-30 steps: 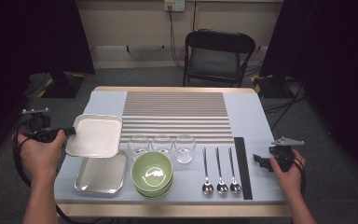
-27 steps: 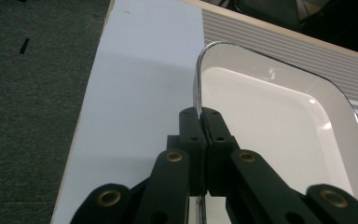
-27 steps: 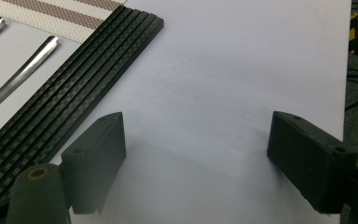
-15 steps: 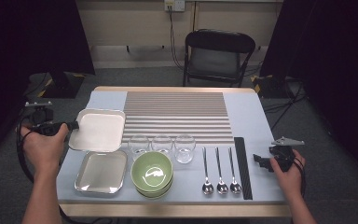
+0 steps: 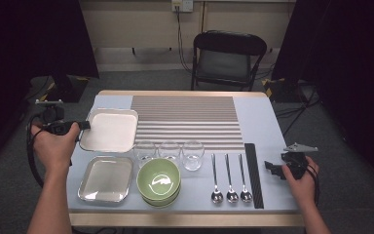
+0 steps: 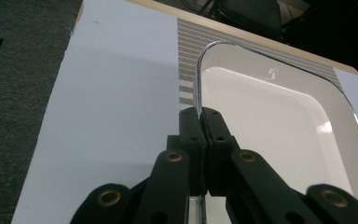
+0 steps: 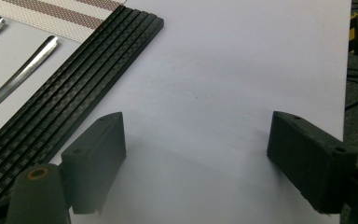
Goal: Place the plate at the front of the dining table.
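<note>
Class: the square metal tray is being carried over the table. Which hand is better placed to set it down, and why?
Left. The left gripper is already shut on the tray rim. The right gripper stands open, nothing between its jaws, near the black strip on the far side.

A square metal tray (image 5: 111,129) with rounded corners and a pale, shiny inside sits at about ten o'clock on the table (image 5: 263,122), its left rim pinched, above a second, matching tray (image 5: 105,178).

Table (image 5: 258,122) with striped mat (image 5: 185,122), steel tray (image 5: 104,178), glasses (image 5: 169,152), bowls (image 5: 158,179), spoons (image 5: 231,178), black strip (image 5: 253,173).
</note>
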Tool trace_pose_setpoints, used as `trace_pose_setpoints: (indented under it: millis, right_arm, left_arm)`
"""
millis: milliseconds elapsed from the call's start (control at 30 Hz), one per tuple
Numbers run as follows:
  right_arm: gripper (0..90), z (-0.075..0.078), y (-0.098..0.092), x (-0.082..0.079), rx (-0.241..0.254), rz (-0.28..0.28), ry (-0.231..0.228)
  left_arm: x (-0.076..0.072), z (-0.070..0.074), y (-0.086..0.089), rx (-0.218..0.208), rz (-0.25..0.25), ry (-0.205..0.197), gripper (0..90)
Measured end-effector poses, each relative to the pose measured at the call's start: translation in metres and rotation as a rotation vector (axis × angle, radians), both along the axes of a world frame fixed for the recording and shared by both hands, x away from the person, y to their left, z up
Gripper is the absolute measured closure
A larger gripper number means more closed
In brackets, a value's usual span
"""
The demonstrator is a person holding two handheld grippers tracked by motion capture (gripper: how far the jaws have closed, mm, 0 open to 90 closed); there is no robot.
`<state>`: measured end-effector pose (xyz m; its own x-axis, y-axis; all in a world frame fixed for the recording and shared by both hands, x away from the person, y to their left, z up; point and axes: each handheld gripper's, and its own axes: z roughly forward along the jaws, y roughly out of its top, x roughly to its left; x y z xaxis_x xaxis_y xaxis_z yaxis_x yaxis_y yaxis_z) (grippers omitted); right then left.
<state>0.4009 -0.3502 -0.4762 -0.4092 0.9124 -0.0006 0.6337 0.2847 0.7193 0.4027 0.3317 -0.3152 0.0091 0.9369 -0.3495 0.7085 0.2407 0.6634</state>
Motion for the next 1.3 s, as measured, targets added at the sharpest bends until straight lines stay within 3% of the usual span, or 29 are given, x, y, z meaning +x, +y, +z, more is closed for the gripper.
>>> trace_pose_setpoints:
  millis: [733, 967, 1033, 1300]
  right_arm:
    - [18.3, 0.000, 0.000, 0.000, 0.000, 0.000, 0.000]
    - [18.3, 0.000, 0.000, 0.000, -0.001, 0.000, 0.000]
    - [18.3, 0.000, 0.000, 0.000, 0.000, 0.000, 0.000]
    - [18.3, 0.000, 0.000, 0.000, -0.001, 0.000, 0.000]
  left_arm:
    - [0.017, 0.003, -0.013, -0.047, 0.018, 0.016, 88.9]
    - [0.022, 0.000, -0.018, -0.021, 0.028, 0.017, 88.9]
    - [0.024, -0.001, -0.020, -0.036, 0.028, 0.020, 88.9]
    - [0.031, -0.002, -0.020, -0.015, 0.038, 0.040, 89.0]
